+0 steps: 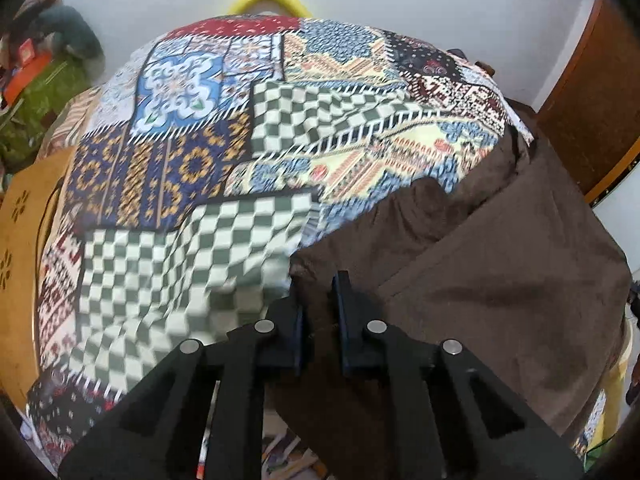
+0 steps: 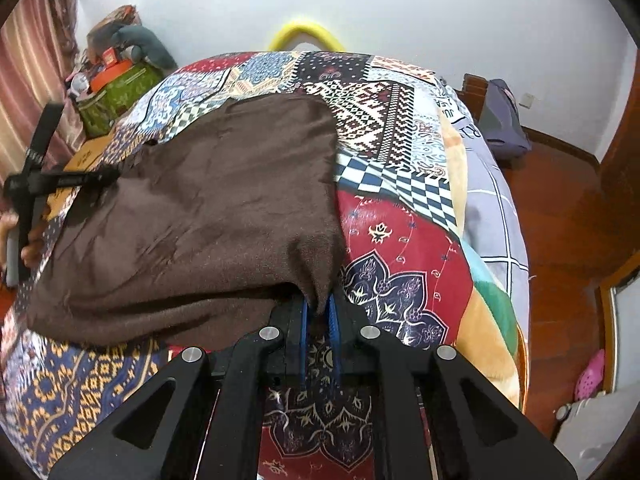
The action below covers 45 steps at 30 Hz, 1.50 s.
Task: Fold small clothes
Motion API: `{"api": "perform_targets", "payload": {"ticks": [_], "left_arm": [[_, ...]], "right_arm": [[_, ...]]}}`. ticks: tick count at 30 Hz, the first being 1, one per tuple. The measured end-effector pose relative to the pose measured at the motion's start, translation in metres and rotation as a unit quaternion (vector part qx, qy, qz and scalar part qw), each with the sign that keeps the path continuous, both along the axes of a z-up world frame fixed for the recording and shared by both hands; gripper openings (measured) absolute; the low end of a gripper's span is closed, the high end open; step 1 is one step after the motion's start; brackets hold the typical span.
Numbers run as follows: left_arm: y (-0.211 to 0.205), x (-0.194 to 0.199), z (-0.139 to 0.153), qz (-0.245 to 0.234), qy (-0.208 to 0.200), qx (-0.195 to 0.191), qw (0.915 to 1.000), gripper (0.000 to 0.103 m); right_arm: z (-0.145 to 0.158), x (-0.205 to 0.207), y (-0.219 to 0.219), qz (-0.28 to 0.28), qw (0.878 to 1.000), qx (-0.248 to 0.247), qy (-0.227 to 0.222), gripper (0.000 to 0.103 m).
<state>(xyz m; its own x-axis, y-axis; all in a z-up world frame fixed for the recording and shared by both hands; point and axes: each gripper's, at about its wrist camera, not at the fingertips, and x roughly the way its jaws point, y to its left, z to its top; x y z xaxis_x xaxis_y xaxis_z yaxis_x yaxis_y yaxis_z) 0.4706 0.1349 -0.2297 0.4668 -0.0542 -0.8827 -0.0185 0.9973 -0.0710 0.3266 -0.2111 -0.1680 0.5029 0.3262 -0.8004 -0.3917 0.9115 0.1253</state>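
A brown garment (image 2: 208, 208) lies spread on a patchwork bedspread (image 2: 400, 240). My right gripper (image 2: 319, 304) is shut on the garment's near right corner, with cloth bunched between its blue pads. My left gripper (image 1: 320, 292) is shut on the garment's (image 1: 500, 272) left edge, the cloth pinched between its fingers. In the right wrist view the left gripper (image 2: 108, 176) shows at the garment's far left edge, held by a hand. The garment hangs slightly lifted between both grippers.
The patchwork bedspread (image 1: 180, 160) covers the bed. A yellow ring (image 2: 306, 34) stands behind the bed by the white wall. Green bags and boxes (image 2: 116, 88) are piled at the far left. A wooden floor (image 2: 568, 208) and a bag (image 2: 500, 120) lie to the right.
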Motion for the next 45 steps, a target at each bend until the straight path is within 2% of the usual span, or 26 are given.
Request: {"api": "perform_targets", "payload": {"ticks": [4, 10, 16, 20, 24, 31, 35, 38, 42, 45], "left_arm": [[0.014, -0.032, 0.0, 0.01, 0.011, 0.018, 0.9997, 0.011], [0.027, -0.091, -0.001, 0.016, 0.035, 0.044, 0.9983, 0.011], [0.023, -0.147, 0.003, 0.008, 0.059, 0.024, 0.9979, 0.011], [0.005, -0.181, 0.004, -0.009, 0.066, 0.021, 0.9976, 0.011], [-0.015, -0.205, 0.005, -0.022, 0.068, 0.01, 0.9974, 0.011], [-0.039, -0.229, 0.015, -0.03, 0.067, -0.014, 0.9972, 0.007], [-0.04, -0.235, 0.02, -0.029, 0.065, -0.026, 0.9971, 0.008], [-0.031, -0.234, 0.027, -0.018, 0.052, -0.01, 0.9984, 0.01], [-0.013, -0.228, 0.04, 0.014, 0.03, 0.019, 0.9993, 0.013], [0.003, -0.218, 0.046, 0.031, 0.018, 0.017, 0.9992, 0.022]], "right_arm": [[0.006, -0.011, 0.001, 0.005, 1.0, -0.017, -0.01, 0.019], [0.014, -0.03, 0.005, 0.016, 1.0, -0.001, -0.004, 0.02], [0.015, -0.05, 0.022, 0.039, 0.999, 0.015, 0.017, 0.022], [0.016, -0.064, 0.037, 0.057, 0.998, 0.018, 0.013, 0.036], [0.018, -0.072, 0.048, 0.067, 0.997, 0.02, 0.014, 0.036], [0.019, -0.08, 0.053, 0.071, 0.997, 0.024, 0.018, 0.036], [0.011, -0.082, 0.052, 0.067, 0.996, 0.042, 0.045, 0.036], [0.0, -0.085, 0.055, 0.067, 0.994, 0.052, 0.072, 0.036], [-0.011, -0.089, 0.066, 0.079, 0.992, 0.052, 0.085, 0.036], [-0.019, -0.09, 0.073, 0.089, 0.988, 0.072, 0.105, 0.036]]}}
